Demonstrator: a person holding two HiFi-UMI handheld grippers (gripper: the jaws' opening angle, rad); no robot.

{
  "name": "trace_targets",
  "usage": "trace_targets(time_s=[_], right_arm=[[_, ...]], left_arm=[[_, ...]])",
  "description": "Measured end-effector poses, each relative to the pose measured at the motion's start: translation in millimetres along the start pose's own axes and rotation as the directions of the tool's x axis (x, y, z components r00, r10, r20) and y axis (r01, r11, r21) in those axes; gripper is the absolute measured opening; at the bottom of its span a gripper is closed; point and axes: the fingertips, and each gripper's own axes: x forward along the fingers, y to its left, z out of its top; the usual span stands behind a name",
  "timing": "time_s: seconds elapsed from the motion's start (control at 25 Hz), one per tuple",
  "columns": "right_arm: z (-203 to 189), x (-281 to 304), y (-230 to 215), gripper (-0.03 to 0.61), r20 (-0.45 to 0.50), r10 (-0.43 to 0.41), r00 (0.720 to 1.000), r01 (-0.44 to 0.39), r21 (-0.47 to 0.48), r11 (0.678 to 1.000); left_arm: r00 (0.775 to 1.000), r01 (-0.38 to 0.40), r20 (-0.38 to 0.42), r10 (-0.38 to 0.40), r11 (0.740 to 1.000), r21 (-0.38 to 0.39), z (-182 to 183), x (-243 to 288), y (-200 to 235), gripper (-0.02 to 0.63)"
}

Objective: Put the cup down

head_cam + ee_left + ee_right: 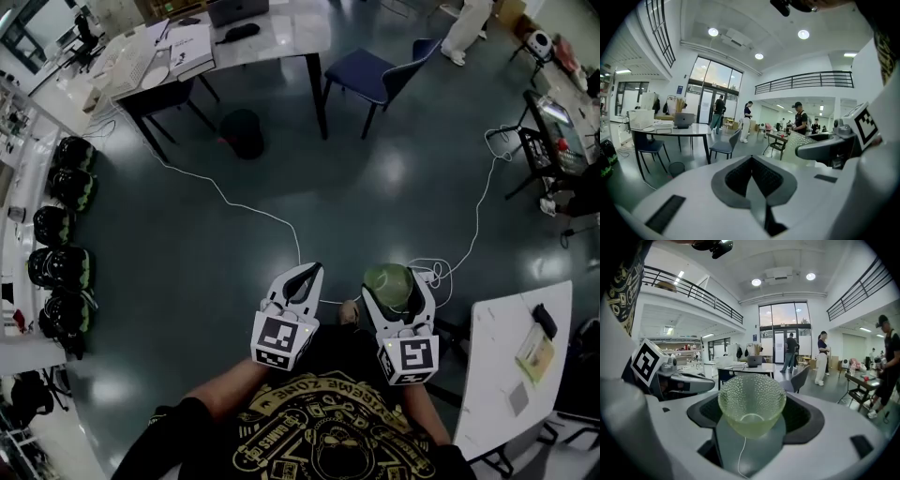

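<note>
In the head view, a green dimpled glass cup (389, 284) is clamped between the jaws of my right gripper (397, 281), held above the dark floor in front of the person's body. The right gripper view has the cup (751, 404) upright and empty, its sides pressed between the dark pads of the right gripper (752, 412). My left gripper (309, 270) is level beside it on the left, jaws closed tip to tip with nothing in them. In the left gripper view the left gripper (751, 160) pads meet, and the cup (806, 140) shows at the right.
A white table (499, 375) with a few small items stands at the lower right. Farther off are a table with a laptop (236, 9), a blue chair (375, 75) and a black bin (242, 133). Helmets (58, 230) line the left wall. A white cable (253, 211) crosses the floor.
</note>
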Motion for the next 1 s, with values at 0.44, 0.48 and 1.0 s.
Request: trace_targets(time_s=[0.44,0.48,1.0], right_arm=[[-1,-32,-15,0.382,-0.024,-0.233,0.972,0.234,0.034,0.972],[0,-36,-15,0.382,-0.024,-0.253,0.967,0.253,0.035,0.967],[-24,-85,-30,0.382,-0.041,-0.414,0.909,0.416,0.077,0.906]], left_arm=[[0.979,0.202,-0.001,-0.202,0.979,0.030,-1,16,-21,0.008],[0.976,0.217,-0.002,-0.217,0.976,0.033,-2,16,-23,0.008],[0.923,0.383,-0.052,-0.380,0.922,0.062,-16,26,-62,0.008]])
